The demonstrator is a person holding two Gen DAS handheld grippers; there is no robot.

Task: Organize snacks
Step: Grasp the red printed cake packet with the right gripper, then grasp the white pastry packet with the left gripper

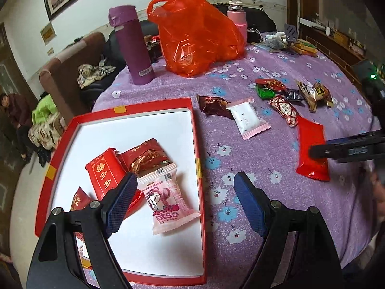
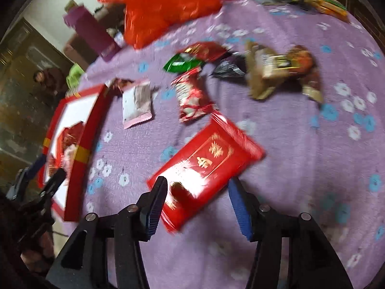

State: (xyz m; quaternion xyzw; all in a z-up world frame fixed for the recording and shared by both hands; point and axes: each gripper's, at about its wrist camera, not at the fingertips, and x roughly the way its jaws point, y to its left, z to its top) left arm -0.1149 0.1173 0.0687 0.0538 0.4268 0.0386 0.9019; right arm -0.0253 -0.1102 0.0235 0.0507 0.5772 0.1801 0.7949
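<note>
The red tray (image 1: 195,130) sat on the desk (image 1: 276,200), holding several snacks. Right of the tray lay the flat red packet (image 2: 207,171), light, slick, probably crushable; its near short edge looked best to pinch. Right hand-held gripper (image 2: 197,204) straddled it, wide. Left hand-held gripper (image 1: 185,200) hovered wide, empty, over the tray's right edge.

Purple flask (image 1: 134,45) — orange bag (image 1: 192,33) beside

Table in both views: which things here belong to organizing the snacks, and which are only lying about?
Belongs to the job:
red tray
pink snack packet in the tray
red packet between the open right gripper fingers
white packet
loose candies

Only lying about:
purple flask
orange plastic bag
pink bottle
</note>
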